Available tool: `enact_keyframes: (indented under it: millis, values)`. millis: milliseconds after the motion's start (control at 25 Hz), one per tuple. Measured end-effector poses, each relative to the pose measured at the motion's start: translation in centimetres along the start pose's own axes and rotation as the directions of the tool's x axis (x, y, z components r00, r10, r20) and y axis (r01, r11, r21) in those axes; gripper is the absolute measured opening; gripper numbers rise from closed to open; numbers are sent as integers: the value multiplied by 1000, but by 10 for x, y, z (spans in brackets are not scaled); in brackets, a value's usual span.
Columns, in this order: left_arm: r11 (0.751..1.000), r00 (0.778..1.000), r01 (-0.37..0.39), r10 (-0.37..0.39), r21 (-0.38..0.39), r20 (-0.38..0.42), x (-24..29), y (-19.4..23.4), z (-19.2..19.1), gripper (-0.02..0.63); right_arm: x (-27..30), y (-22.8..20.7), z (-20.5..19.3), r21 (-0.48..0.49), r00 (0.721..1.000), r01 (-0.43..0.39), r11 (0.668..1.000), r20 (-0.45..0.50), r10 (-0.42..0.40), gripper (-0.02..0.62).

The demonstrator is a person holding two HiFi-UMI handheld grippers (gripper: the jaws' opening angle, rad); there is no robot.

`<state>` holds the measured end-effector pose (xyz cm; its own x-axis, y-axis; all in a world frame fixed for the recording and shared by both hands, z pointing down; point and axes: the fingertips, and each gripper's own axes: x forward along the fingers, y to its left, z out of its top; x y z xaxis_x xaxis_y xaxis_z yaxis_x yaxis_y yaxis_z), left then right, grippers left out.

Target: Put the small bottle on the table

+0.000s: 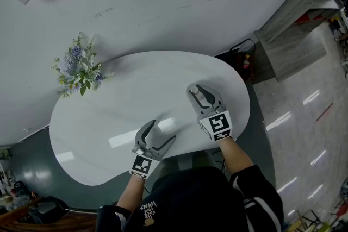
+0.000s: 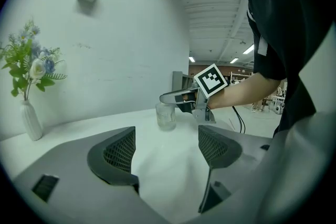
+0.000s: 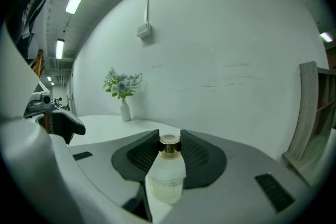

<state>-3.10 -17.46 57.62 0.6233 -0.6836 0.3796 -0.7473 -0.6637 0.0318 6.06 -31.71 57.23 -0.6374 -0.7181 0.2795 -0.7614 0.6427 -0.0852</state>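
The small bottle (image 3: 167,176) is clear glass with a gold collar and pale liquid. My right gripper (image 3: 169,147) is shut on its neck. In the left gripper view the small bottle (image 2: 166,115) hangs upright under the right gripper (image 2: 181,99), with its base at or just above the white table (image 1: 109,117); I cannot tell whether it touches. In the head view the right gripper (image 1: 202,96) is over the table's right part. My left gripper (image 1: 161,133) is open and empty near the front edge, and its jaws (image 2: 167,147) point toward the bottle.
A white vase of blue flowers (image 1: 79,68) stands at the table's far left by the wall. A grey shelf unit (image 1: 293,30) is on the floor to the right, past the table's edge. The person's body is close to the front edge.
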Motion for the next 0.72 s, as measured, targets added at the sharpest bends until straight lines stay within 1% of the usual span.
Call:
enact_keyframes:
  millis: [240, 400, 720]
  values:
    - [999, 999, -36, 36, -19, -31, -6, 4, -13, 377, 12, -12, -5, -22, 1000, 12, 1000, -5, -12, 144]
    - [999, 998, -41, 40, -28, -41, -6, 2, -17, 377, 20, -21, -8, -40, 1000, 30, 999, -2, -30, 144]
    - [997, 997, -58, 56, -44, -51, -6, 4, -22, 377, 27, -34, -11, -43, 998, 67, 997, 16, -66, 144]
